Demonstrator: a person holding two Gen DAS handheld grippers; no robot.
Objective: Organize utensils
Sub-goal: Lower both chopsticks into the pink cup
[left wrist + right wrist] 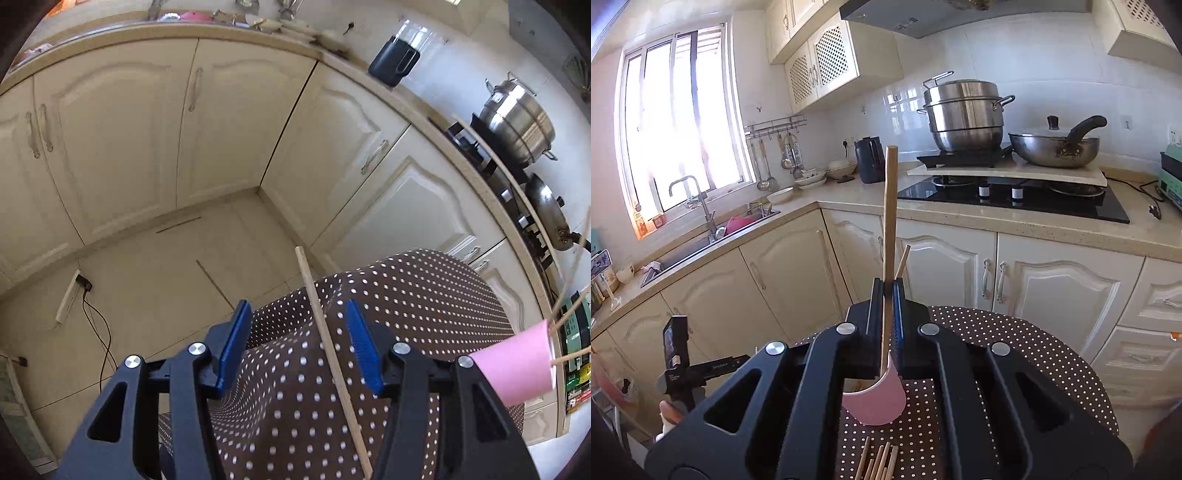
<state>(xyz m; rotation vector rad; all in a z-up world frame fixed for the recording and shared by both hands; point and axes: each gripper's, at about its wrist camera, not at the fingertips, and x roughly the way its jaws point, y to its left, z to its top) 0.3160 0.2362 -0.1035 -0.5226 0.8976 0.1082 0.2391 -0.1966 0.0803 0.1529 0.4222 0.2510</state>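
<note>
The left gripper (295, 343) is half open over the dotted table (406, 295). One stick (332, 354) lies between its blue pads (232, 343) but touches neither. The pink cup (517, 365) is at 3 o'clock from it, with sticks poking out. The right gripper (887, 291) is squeezed tight on the cup's rim (886, 376). More sticks (879, 461) lie on the table at 6 o'clock from the cup.

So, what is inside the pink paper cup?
In the pink paper cup, wooden chopsticks stand up past the rim; the right gripper is shut on one. The cup's bottom and the chopsticks' lower ends are hidden by its wall.
</note>
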